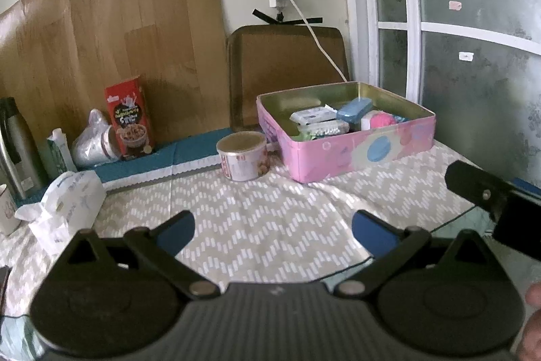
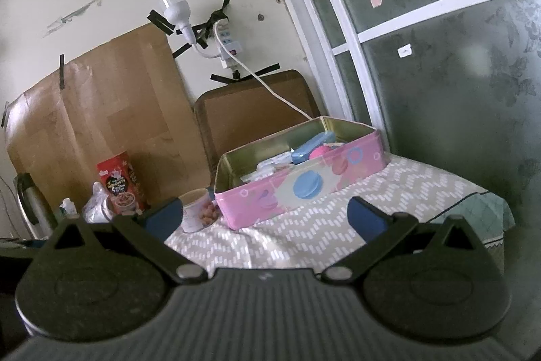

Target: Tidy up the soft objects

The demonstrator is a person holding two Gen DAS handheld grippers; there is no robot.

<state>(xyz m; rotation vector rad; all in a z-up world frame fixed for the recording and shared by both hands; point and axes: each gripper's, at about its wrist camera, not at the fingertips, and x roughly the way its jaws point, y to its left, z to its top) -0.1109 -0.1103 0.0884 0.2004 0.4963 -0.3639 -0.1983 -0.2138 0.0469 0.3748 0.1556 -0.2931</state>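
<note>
A pink tin box [image 1: 355, 154] [image 2: 297, 188] stands at the back right of the table. Inside it lie a blue sponge [image 1: 355, 109] [image 2: 312, 146], a pink ball [image 1: 382, 119] [image 2: 319, 152], white wipe packs [image 1: 309, 115] and a dotted pack [image 1: 326, 128]. A white tissue pack [image 1: 67, 202] lies at the table's left. My left gripper [image 1: 272, 227] hovers open over the patterned cloth, nothing between its fingers. My right gripper [image 2: 265, 215] is open too, short of the box and empty; part of it [image 1: 493, 202] shows at the right of the left wrist view.
A noodle cup [image 1: 241, 154] [image 2: 197, 208] stands just left of the box. Along the back left are a red cereal box [image 1: 130, 117] [image 2: 120, 186], a bagged cup [image 1: 94, 141], a green carton [image 1: 57, 151] and a steel flask [image 1: 15, 144]. A brown tray [image 1: 287, 66] leans on the wall.
</note>
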